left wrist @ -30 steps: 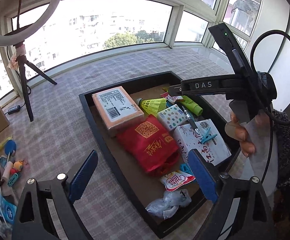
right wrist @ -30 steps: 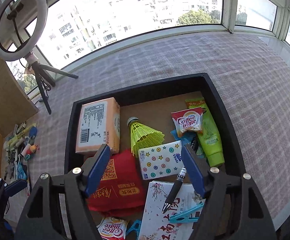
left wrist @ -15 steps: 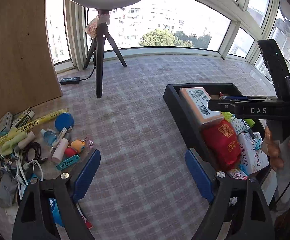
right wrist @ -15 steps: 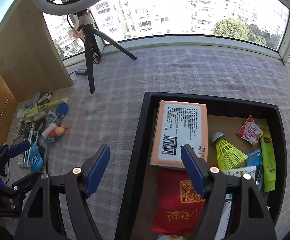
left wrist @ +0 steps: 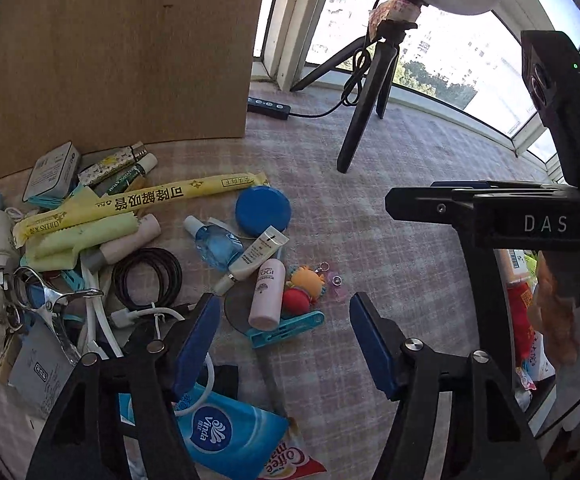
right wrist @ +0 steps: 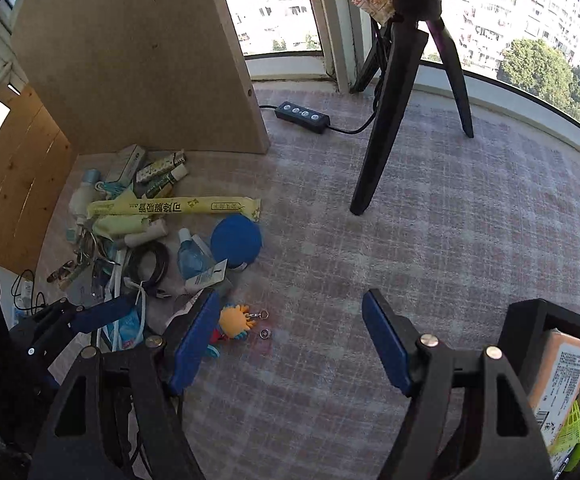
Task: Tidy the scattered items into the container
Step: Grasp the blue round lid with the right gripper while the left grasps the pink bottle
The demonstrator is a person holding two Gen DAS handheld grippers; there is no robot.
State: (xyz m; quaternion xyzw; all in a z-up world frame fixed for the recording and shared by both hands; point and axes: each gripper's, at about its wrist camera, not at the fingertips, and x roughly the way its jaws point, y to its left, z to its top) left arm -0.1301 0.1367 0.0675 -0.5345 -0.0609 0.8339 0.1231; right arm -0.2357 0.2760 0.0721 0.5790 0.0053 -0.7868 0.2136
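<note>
Left wrist view: left gripper, jaws closing, nothing clamped; between its fingers lie a pink bottle, a teal clip and a doll keychain. Beyond them: blue round lid, yellow straw packet. Right gripper spread, empty; black container right of its fingers.

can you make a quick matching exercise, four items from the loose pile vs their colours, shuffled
Items
1. round tin
2. long straw packet
3. coiled cable
4. small lotion bottle

Colours
a. black
b. pale pink
c. blue
d. yellow

Pairs: 1-c, 2-d, 3-a, 4-b
</note>
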